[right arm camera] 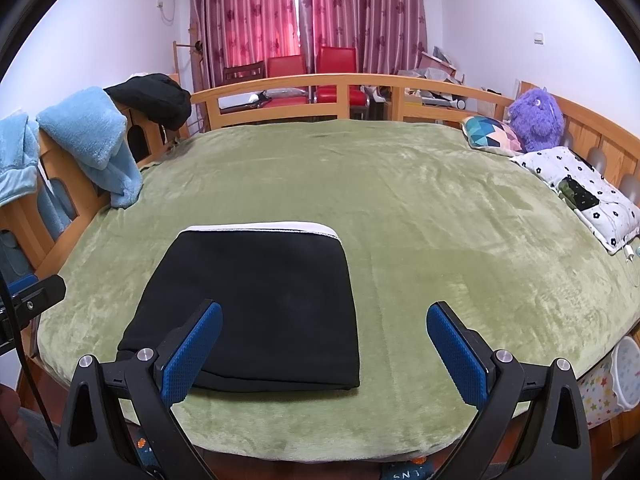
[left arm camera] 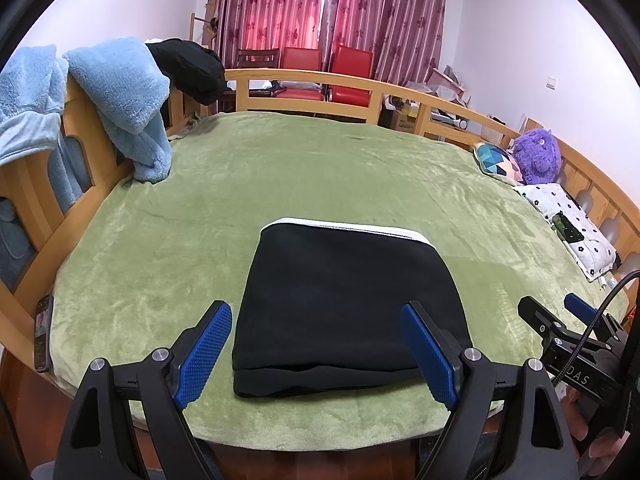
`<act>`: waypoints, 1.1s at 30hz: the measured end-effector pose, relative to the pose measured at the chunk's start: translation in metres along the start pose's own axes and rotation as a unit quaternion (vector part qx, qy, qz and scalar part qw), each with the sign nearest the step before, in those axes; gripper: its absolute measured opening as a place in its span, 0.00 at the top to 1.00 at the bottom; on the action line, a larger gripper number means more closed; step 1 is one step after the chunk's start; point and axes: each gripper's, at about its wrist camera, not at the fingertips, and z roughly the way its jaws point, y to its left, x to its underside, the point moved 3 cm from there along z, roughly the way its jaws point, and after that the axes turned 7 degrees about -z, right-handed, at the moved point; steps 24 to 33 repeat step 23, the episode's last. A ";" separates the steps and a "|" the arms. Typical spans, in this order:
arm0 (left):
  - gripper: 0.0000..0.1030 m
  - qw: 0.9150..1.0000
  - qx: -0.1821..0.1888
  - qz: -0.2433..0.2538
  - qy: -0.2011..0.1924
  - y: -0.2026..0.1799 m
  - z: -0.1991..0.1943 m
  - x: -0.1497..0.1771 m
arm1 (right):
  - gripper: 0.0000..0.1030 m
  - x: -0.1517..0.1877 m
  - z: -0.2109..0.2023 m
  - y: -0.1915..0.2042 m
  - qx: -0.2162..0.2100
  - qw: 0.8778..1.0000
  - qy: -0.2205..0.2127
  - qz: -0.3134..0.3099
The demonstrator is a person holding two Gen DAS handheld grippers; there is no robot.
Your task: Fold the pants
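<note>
Black pants [left arm camera: 344,300] lie folded into a flat rectangle on the green blanket [left arm camera: 320,168], a white lining strip showing along the far edge. My left gripper [left arm camera: 316,312] hovers open over the near edge of the bundle, blue pads apart and touching nothing. In the right wrist view the same pants [right arm camera: 264,300] sit left of centre. My right gripper [right arm camera: 324,316] is open too, its left finger [right arm camera: 192,356] above the near part of the pants, its right finger over bare blanket. The right gripper also shows in the left wrist view [left arm camera: 560,312].
A wooden bed rail [left arm camera: 360,88] rings the blanket. Light blue fleece [left arm camera: 128,100] and a dark garment [left arm camera: 188,68] hang over the left rail. Pillows [right arm camera: 580,188] and a purple plush toy [right arm camera: 536,120] lie at the right. A phone [left arm camera: 42,332] rests at the left edge.
</note>
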 end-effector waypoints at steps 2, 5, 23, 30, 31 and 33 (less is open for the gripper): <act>0.17 1.000 -0.001 0.000 0.001 0.000 0.000 0.000 | 0.02 0.000 0.001 0.000 -0.002 1.000 0.001 0.000; 0.17 1.000 -0.001 0.001 0.001 0.000 0.000 0.000 | 0.02 0.000 0.000 0.000 -0.002 1.000 -0.001 -0.002; 0.16 1.000 0.005 0.002 -0.002 -0.004 -0.003 0.001 | 0.02 -0.001 -0.003 0.002 -0.004 1.000 -0.002 -0.004; 0.16 1.000 0.005 0.002 -0.002 -0.004 -0.003 0.001 | 0.02 -0.001 -0.003 0.002 -0.004 1.000 -0.002 -0.004; 0.16 1.000 0.005 0.002 -0.002 -0.004 -0.003 0.001 | 0.02 -0.001 -0.003 0.002 -0.004 1.000 -0.002 -0.004; 0.16 1.000 0.005 0.002 -0.002 -0.004 -0.003 0.001 | 0.02 -0.001 -0.003 0.002 -0.004 1.000 -0.002 -0.004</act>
